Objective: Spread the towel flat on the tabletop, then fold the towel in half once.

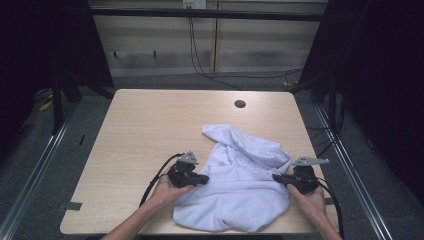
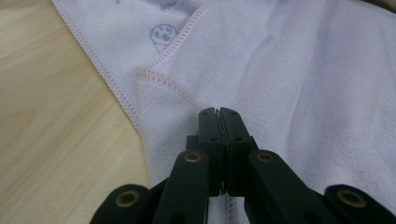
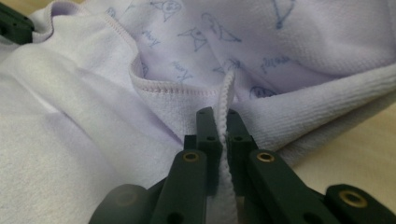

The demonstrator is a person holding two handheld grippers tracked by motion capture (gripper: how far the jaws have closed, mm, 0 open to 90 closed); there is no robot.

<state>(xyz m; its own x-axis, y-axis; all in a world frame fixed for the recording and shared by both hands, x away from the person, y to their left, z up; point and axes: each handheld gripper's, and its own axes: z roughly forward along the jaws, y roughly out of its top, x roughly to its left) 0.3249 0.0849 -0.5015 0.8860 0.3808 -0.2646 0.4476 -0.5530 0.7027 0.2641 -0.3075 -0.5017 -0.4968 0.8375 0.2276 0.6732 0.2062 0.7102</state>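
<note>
Both claws are clamped on the towel: left gripper (image 1: 204,178) pinching the hem on its side, right gripper (image 1: 278,178) pinching a stitched edge fold. White towel (image 1: 240,185) sits crumpled on the near-right part of the table (image 1: 145,125), far corner flopped toward the cable hole (image 1: 240,104). Looks like early stage, edges grabbed, spreading and folding all left.

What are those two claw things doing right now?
Left gripper: closed, pinching the towel at its edge.
Right gripper: closed on the towel's stitched hem.
</note>
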